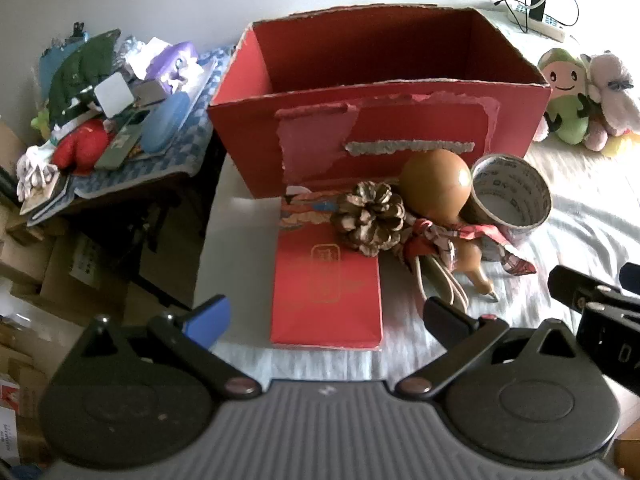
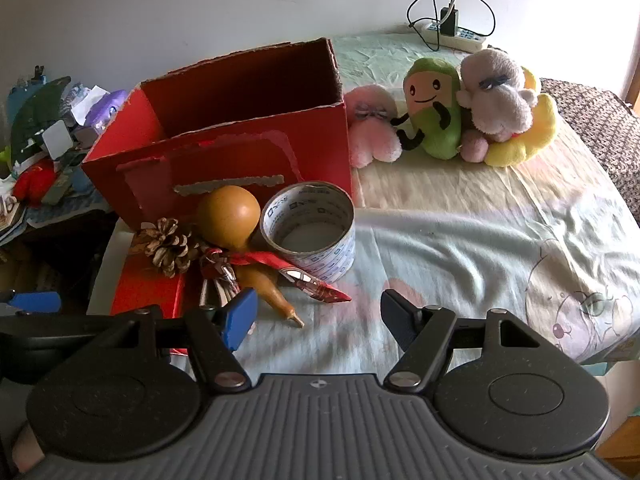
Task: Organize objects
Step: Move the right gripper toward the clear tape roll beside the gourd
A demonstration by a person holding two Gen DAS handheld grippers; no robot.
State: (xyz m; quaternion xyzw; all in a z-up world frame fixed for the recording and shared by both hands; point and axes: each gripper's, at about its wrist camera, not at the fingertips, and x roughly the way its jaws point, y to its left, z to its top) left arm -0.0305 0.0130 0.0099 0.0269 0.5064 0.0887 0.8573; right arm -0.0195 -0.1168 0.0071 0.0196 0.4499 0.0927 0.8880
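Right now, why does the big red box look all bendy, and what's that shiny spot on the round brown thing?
Left wrist view: the fisheye lens bows the open red cardboard box, and dark corners frame the picture. The spot is light glinting off the smooth brown gourd. Right wrist view: the same bending, and the pale bedsheet looks slightly smeared.

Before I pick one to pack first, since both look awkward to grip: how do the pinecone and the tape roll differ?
The pinecone is brown with open, spiky scales; the tape roll is a smooth, printed white cylinder. The pinecone looks solid, while the tape roll is hollow, its opening tilted up towards the camera. The pinecone rests on the flat red box; the tape roll sits on the bedsheet. Both lie just in front of the big red box, flanking the gourd.
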